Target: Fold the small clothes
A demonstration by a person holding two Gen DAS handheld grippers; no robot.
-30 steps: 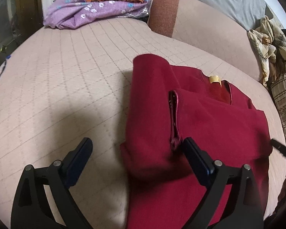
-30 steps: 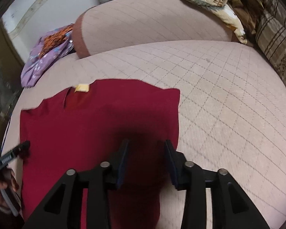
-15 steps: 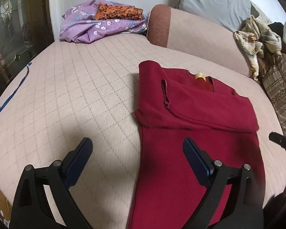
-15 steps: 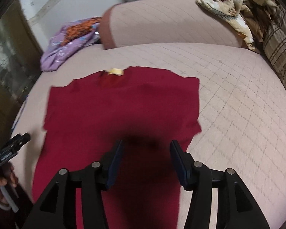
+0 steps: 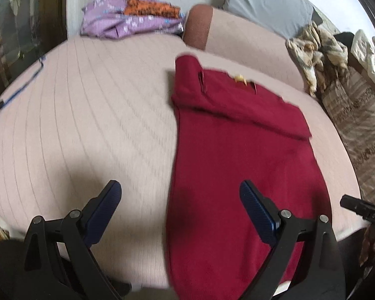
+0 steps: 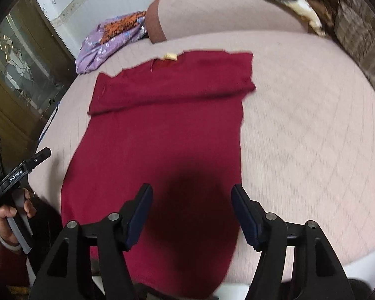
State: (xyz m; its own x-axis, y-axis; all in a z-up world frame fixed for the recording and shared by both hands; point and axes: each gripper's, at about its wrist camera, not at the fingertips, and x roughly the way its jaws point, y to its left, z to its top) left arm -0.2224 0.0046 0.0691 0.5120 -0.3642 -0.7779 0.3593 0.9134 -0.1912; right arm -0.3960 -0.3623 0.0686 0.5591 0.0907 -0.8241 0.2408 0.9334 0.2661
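Note:
A dark red garment [image 5: 237,155] lies flat on the pink quilted bed, sleeves folded in across its top, a yellow label [image 5: 238,78] at the neck. Its lower end hangs over the near bed edge. It also shows in the right wrist view [image 6: 167,130]. My left gripper [image 5: 180,200] is open and empty, above the garment's lower left edge. My right gripper [image 6: 191,207] is open and empty, above the garment's lower part. The left gripper also shows at the left of the right wrist view [image 6: 20,175].
A purple floral cloth with an orange piece on it [image 5: 127,20] lies at the far end of the bed. A bolster [image 5: 237,37] and grey pillow [image 5: 265,2] lie behind. Patterned cloths [image 5: 317,47] are heaped at the right. A glass cabinet [image 6: 20,70] stands at the left.
Both grippers have pulled back toward the near bed edge, away from the folded sleeves. The right gripper's jaws have opened wider. The garment lies still.

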